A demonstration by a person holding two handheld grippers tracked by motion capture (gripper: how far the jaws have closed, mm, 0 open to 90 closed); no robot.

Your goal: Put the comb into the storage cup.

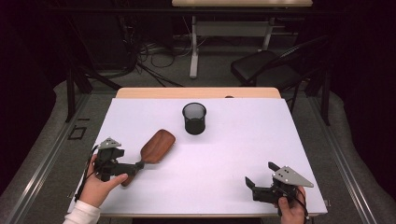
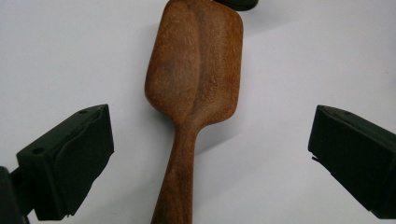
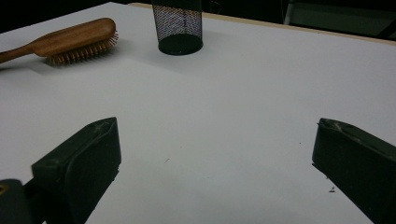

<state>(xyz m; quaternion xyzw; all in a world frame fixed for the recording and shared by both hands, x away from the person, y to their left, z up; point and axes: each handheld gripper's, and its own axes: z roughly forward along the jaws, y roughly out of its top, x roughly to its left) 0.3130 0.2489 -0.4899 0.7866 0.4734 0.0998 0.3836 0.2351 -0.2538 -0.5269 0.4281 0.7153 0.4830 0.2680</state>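
The brown wooden hairbrush (image 1: 156,147) lies on the white table top (image 1: 233,154) at its left side, bristles down and smooth back up, the handle pointing toward the person and the broad head pointing toward the black wire-mesh cup (image 1: 194,118). In the left gripper view the brush's back (image 2: 194,70) shows a fine, speckled grain with a darker streak running lengthwise down the middle; the head is a rounded rectangle that narrows into a slim, round handle. From the right gripper view the brush (image 3: 70,41) is seen side-on, with a row of pale, short bristles set under the head. No brand, label or writing can be read on the brush, the cup or the grippers.

The left gripper (image 1: 133,168), held in the person's left hand (image 1: 98,184), sits at the handle end of the brush. Its two black jaws stand wide apart, one on each side of the handle, touching neither side. The right gripper (image 1: 261,179), held at the near right corner of the table, is well apart from the brush and rests over bare table; its jaws are likewise spread wide with nothing between them.

The mesh cup (image 3: 178,25) is a round, upright cylinder of fine black netting with a solid base, standing beyond the brush head near the table's far edge.
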